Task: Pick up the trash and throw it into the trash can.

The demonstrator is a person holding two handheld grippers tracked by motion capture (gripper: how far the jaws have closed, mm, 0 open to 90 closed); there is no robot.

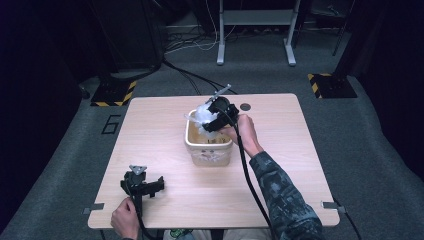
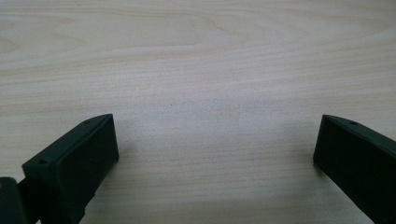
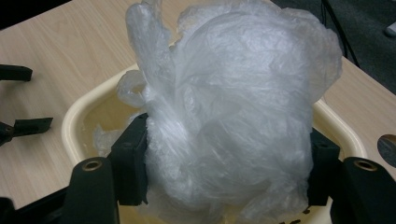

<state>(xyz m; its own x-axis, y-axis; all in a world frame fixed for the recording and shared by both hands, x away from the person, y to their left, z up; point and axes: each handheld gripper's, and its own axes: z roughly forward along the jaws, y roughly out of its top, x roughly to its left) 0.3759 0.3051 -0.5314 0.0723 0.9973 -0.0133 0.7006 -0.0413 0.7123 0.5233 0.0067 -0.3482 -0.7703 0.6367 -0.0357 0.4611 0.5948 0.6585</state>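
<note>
A crumpled clear plastic bag [image 3: 233,112] is clamped between the two black jaws of my right gripper [image 3: 229,172]. In the high view that right gripper [image 1: 212,119] holds the plastic bag [image 1: 204,116] just over the far rim of a cream bin [image 1: 207,152] at the table's middle. Inside the cream bin [image 3: 84,116] a bit of clear plastic lies at the bottom. My left gripper [image 1: 152,186] rests on the table near the front left, a hand behind it. Its jaws stand wide apart over bare wood, so my left gripper [image 2: 215,144] is open and holds nothing.
The wooden table [image 1: 150,130] has a round dark grommet [image 1: 245,107] behind the bin. Cables [image 1: 195,77] trail over the grey floor beyond the far edge. Yellow-black striped feet [image 1: 112,94] stand at the far corners.
</note>
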